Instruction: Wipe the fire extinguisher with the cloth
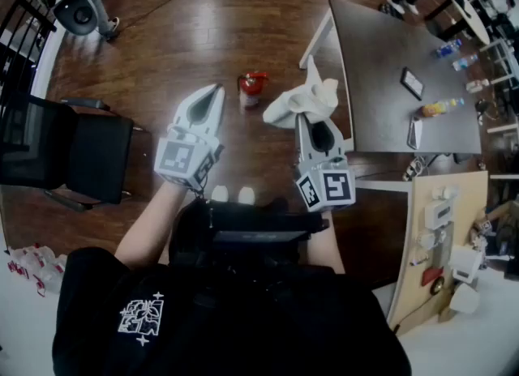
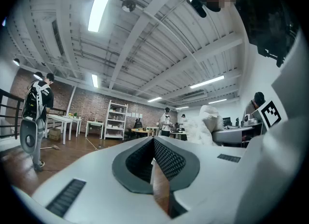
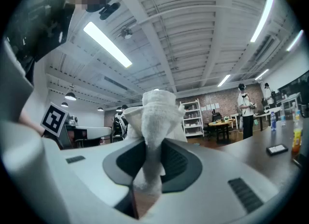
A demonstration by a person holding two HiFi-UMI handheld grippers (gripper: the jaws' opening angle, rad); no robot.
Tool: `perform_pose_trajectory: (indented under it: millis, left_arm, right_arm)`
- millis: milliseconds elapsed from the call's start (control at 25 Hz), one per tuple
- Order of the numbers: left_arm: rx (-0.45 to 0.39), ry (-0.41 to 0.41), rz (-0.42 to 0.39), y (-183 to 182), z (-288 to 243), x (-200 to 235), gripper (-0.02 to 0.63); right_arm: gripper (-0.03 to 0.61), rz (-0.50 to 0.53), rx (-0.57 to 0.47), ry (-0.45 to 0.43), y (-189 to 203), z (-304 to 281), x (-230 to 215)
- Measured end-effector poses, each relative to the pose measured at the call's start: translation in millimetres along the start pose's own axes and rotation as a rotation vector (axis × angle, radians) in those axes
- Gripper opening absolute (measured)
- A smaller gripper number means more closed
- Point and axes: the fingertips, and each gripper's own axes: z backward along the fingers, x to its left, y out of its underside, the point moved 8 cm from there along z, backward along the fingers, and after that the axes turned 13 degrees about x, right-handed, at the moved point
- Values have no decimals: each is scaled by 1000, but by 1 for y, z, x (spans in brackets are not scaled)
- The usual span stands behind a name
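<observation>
Right gripper view first: the right gripper has its jaws clamped tight on a white cloth, and the cloth bunches up in a thick wad above the tips. Over to the left gripper view, where the left gripper has its jaws pressed together with nothing between them, only a thin slit showing down the middle.

From the head view, both grippers are held out in front of the person, the left gripper on one side and the right gripper on the other, with the cloth spilling forward off the right one's tips. The red fire extinguisher stands on the wooden floor, between the two grippers and just beyond them. It sits just left of the cloth, and the two are not touching.

A grey table fills the right side, with its near corner close behind the cloth. A black chair stands well off to the left.
</observation>
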Motion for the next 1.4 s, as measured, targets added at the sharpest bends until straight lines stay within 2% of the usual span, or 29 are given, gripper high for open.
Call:
perform_pose_trajectory:
  millis: [480,800,1160,1400]
  left_arm:
    - [7,-29,6,3,-17,-20,2]
    - [12,-32,3,4,-28,-17,2]
    - [44,-2,25,8,-87,33,2]
    - [87,32,42,17,-138,87,2]
  right_arm:
    - [98,-11,8,-37,11,-1,-27]
    - [98,-24,14,-52,13,-13,-38]
    - [98,-53,52,-29,17,-78,-58]
    - [100,-73,96,-10,23,-141,-73]
